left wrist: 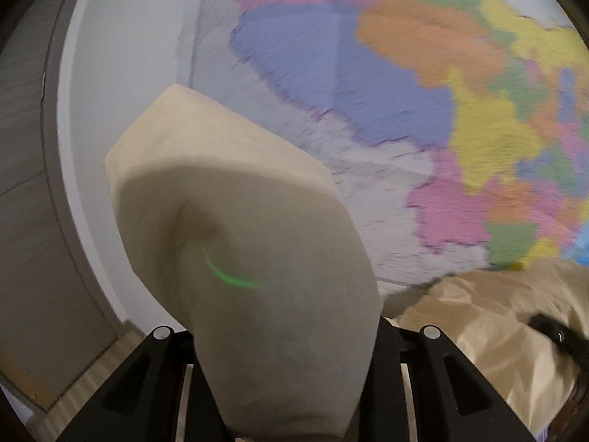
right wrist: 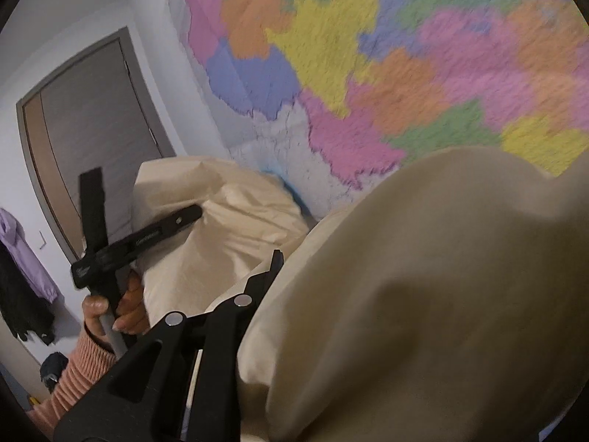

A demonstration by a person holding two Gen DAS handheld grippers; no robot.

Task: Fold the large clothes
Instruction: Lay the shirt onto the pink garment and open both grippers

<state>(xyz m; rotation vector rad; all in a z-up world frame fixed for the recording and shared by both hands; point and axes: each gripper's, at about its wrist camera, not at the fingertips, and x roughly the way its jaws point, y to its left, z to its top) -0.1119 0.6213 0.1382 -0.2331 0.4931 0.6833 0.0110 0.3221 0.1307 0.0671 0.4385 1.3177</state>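
A large cream garment [left wrist: 235, 202] is held up in the air in front of a wall map. In the left wrist view a bunch of it rises from between the fingers of my left gripper [left wrist: 287, 350], which is shut on it, and hides the fingertips. In the right wrist view the same garment [right wrist: 423, 294] drapes over my right gripper [right wrist: 294, 276], shut on another part; only one finger [right wrist: 274, 261] shows. The span of fabric [right wrist: 228, 235] between them sags. A hand [right wrist: 121, 305] in a pink ribbed sleeve [right wrist: 81, 368] holds the left gripper [right wrist: 110, 243].
A colourful wall map [left wrist: 405, 73] fills the background close ahead. A grey door [right wrist: 92, 129] stands to the left of it. A purple garment [right wrist: 22, 250] and dark clothes [right wrist: 22, 313] hang on the wall at far left. The picture is motion-blurred.
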